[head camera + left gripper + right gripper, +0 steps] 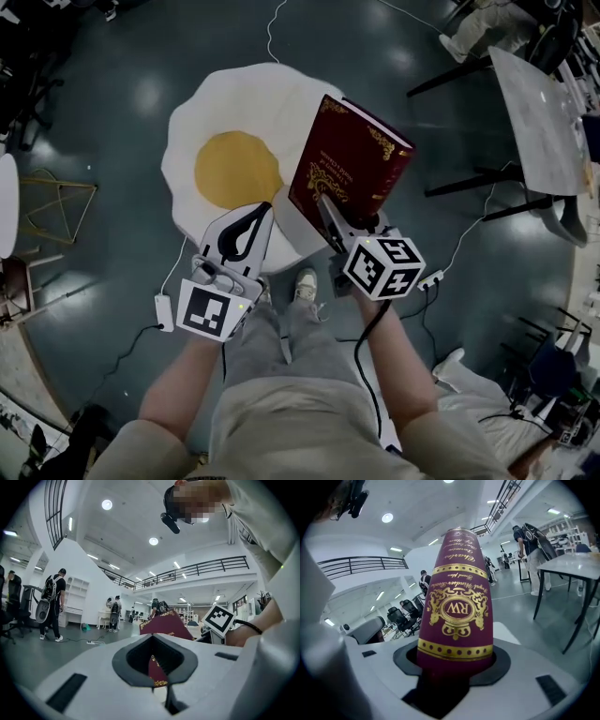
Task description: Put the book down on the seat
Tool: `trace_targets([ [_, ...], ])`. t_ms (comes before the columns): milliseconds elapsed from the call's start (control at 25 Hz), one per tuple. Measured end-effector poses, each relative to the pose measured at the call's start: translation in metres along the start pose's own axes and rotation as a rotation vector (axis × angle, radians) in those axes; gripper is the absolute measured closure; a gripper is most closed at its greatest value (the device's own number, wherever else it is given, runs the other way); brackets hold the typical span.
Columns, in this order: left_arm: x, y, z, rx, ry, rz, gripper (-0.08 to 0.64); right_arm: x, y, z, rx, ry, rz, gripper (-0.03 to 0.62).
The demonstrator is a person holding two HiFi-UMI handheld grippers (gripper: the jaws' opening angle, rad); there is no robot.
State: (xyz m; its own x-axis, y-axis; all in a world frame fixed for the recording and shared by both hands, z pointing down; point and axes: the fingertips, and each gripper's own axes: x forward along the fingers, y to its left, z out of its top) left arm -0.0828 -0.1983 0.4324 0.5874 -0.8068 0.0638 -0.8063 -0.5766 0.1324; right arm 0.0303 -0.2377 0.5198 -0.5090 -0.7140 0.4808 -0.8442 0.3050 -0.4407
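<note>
Grey-trousered legs [286, 375] and two bare forearms fill the near foreground of the head view, each hand carrying a white two-jaw gripper with a black-and-white marker cube. Directly beyond them stands the seat [234, 98], a white, wavy-edged pad shaped like a fried egg with a round yellow centre [236, 169]. The right gripper [342, 217] is clamped on the lower end of the maroon hardback book with gold ornament and lettering [352, 164], which it holds steeply tilted over the seat's right-hand part, cover towards the camera. The right gripper view confirms the grip: the gold-crested spine rises straight out from between the jaws. This hold on one end appears chosen so the book's free end can be lowered flat onto the pad. The left gripper [262, 214] is over the seat's near edge, just left of the book, its jaws drawn together on nothing. In its own view a corner of the book shows only through the hollow between the jaws, beyond them. It is judged to be standing by to steady the book. The seat's near rim and its base are hidden by the grippers. Whether the book's lower edge touches the pad cannot be determined. A grey table [539, 112] to the right of the seat is cut off by the frame.
</note>
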Motion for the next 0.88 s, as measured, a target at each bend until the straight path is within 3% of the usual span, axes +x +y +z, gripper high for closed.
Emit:
trace_targets([
  [240, 0.011, 0.017, -0.074, -0.029, 0.036, -0.001, 0.555, 0.051, -0.035, -0.079, 0.104, 0.087, -0.002, 0.365],
  [560, 0.043, 0.023, -0.191, -0.054, 0.078, -0.068, 0.555, 0.102, -0.097, -0.17, 0.216, 0.168, -0.026, 0.365],
  [880, 0.051, 0.017, -0.323, -0.068, 0.153, -0.131, 0.555, 0.137, -0.141, -0.265, 0.107, 0.236, -0.032, 0.365],
])
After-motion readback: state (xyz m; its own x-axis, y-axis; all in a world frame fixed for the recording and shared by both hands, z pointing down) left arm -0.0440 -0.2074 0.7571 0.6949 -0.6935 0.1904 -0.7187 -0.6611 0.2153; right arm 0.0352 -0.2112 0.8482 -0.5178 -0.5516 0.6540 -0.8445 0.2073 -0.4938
